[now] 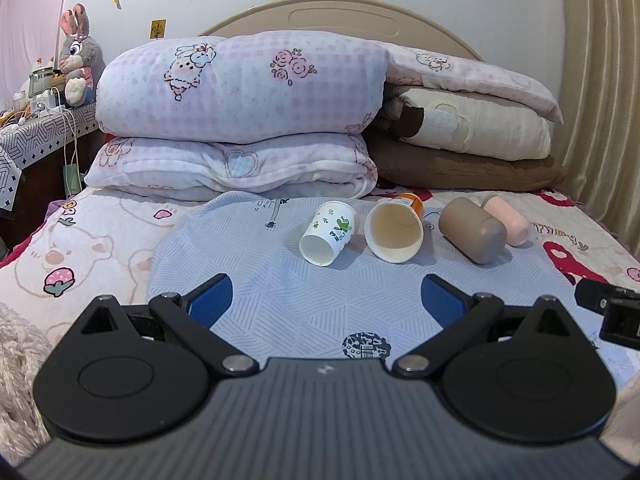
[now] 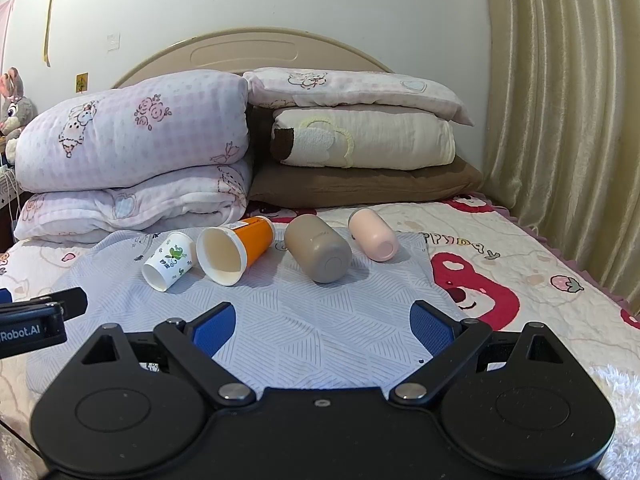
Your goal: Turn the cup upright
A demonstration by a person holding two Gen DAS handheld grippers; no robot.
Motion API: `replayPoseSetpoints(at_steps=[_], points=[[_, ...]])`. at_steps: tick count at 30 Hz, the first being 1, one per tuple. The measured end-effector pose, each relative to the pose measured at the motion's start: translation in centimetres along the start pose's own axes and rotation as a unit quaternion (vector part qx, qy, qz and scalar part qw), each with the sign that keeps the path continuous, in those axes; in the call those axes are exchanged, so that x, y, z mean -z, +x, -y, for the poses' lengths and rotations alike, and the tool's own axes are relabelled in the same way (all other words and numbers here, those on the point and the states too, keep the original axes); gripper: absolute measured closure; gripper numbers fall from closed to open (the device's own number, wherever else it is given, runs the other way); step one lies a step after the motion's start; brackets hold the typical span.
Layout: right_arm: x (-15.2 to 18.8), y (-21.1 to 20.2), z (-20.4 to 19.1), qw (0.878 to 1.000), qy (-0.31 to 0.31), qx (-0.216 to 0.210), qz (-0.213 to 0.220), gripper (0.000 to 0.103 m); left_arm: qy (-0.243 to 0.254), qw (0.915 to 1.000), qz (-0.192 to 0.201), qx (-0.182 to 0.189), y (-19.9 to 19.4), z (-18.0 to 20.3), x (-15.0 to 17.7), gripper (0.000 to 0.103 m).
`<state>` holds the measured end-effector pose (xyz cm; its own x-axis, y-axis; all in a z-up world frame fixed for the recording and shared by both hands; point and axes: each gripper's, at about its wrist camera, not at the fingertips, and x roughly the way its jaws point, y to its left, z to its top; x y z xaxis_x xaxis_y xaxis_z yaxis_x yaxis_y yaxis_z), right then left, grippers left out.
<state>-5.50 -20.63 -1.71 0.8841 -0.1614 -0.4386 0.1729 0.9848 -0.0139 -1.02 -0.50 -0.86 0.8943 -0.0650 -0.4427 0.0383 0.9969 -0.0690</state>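
Note:
Several cups lie on their sides in a row on a pale blue cloth (image 1: 288,304) on the bed. From left: a small white paper cup with a green print (image 1: 329,233) (image 2: 169,259), an orange cup with a white rim (image 1: 396,231) (image 2: 236,249), a taupe cup (image 1: 472,236) (image 2: 319,253) and a pink cup (image 1: 508,221) (image 2: 374,234). The two left cups show their mouths, the two right ones their bases. My left gripper (image 1: 326,300) is open and empty, short of the cups. My right gripper (image 2: 322,328) is open and empty too.
Folded quilts (image 1: 240,92) and pillows (image 2: 360,140) are stacked against the headboard behind the cups. A curtain (image 2: 560,120) hangs on the right. A side table with a plush rabbit (image 1: 78,56) stands at the left. The other gripper shows at the frame edge (image 1: 612,312) (image 2: 36,320).

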Motion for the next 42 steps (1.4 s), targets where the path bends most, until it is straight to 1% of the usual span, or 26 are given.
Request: replayPoseSetpoints(at_steps=[15,19,21,24,26,28,30,33,36,39,42], points=[[0.2,0.1,-0.1,1.0,-0.003,0.001,-0.003,0.007,0.002,1.0,-0.006,0.0,0.1,-0.2,0.3,0.001],[0.2,0.1,-0.1,1.0,-0.002,0.0,-0.005,0.007,0.013,0.9996,-0.024,-0.003,-0.2,-0.6,0.3,0.001],[0.1,-0.1,0.1,1.0,0.002,-0.009,-0.007,0.007,0.022,0.9988,-0.044,0.01,-0.3,-0.9,-0.3,0.001],[-0.7,-0.3,0.7,0.999,0.017,-0.043,-0.026,0.007,0.036,0.9973,-0.057,0.03,-0.8,-1.3,-1.9,0.001],[-1.5,-0.2,1.1,0.994,0.032,-0.085,-0.055,0.007,0.054,0.9964,-0.055,0.034,-1.4,-1.7,-3.0,0.001],[-2.4,0.2,1.4,0.987,0.039,-0.129,-0.085,0.007,0.077,0.9947,-0.056,0.04,-1.8,-1.9,-4.3,0.001],[-3.2,0.3,1.1,0.982,0.034,-0.157,-0.102,0.007,0.089,0.9926,-0.064,0.052,-2.1,-2.2,-5.8,0.001],[-4.6,0.2,0.0,0.976,0.01,-0.187,-0.115,0.007,0.088,0.9901,-0.082,0.072,-2.0,-2.9,-8.2,0.001],[-6.0,0.7,-1.1,0.967,0.007,-0.219,-0.128,0.007,0.086,0.9872,-0.099,0.09,-1.0,-3.2,-10.6,0.001],[-7.3,2.0,-2.2,0.955,0.02,-0.256,-0.149,0.007,0.087,0.9855,-0.104,0.102,0.7,-3.5,-12.6,0.001],[-8.2,3.5,-4.0,0.944,0.021,-0.285,-0.166,0.007,0.092,0.9817,-0.121,0.115,3.6,-3.7,-14.2,0.001]])
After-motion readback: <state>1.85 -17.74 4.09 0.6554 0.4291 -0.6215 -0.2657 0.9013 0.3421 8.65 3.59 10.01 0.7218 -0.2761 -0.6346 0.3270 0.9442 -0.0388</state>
